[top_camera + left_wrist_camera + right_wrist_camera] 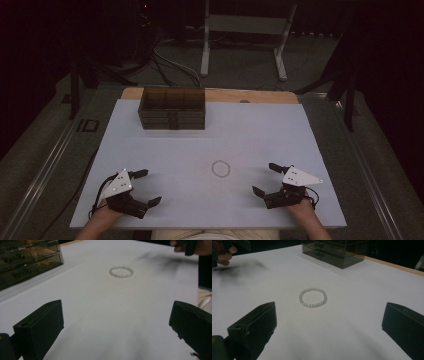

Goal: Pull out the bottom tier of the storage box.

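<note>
Table: white table [210, 145] in a dark room.
Bracelet: bead bracelet [221, 168] lies flat, a round ring without long axis, between both claws.
Box: smoky drawer box [172, 107] at far edge.
Left claw [147, 187]: apart, empty.
Right claw [264, 178]: apart, empty.

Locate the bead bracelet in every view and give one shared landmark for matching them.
High view: bead bracelet lies right of centre on the white table.
Left gripper view: upper middle.
Right gripper view: centre.
Shared landmark: the smoked drawer box, at the table's far edge.
</note>
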Available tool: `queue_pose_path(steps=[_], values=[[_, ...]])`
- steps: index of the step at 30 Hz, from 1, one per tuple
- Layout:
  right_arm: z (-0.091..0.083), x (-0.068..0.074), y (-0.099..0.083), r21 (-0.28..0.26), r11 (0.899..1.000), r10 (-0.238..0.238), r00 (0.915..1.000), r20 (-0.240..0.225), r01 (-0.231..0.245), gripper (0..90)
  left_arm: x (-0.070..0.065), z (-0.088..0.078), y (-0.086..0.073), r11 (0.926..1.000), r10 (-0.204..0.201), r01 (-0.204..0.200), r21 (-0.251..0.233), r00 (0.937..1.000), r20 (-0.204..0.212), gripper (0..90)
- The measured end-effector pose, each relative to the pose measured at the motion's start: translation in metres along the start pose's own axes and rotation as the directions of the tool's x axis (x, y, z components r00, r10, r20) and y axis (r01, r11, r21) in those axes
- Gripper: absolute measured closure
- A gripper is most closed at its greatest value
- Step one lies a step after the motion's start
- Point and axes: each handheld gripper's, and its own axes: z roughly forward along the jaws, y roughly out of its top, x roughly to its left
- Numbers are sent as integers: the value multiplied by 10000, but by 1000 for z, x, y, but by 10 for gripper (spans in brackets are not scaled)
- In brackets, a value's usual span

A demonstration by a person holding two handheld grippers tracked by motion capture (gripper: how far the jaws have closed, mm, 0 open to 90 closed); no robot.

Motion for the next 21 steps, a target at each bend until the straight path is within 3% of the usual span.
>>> queue_pose_path(steps=[5, 14, 21], values=[[1, -1, 0, 24, 10000, 78, 10000, 30, -78, 0, -3, 2, 10, 9994, 339, -341, 83, 9992, 190, 9], [0, 0, 1, -112, 9999, 86, 10000, -16, -86, 0, 4, 1, 31, 9961, 882, -884, 75, 9957, 296, 9], [-1, 0, 1, -136, 9999, 34, 10000, -52, -35, 0, 10, 3, 39, 9976, 689, -688, -123, 9976, 114, 9]])
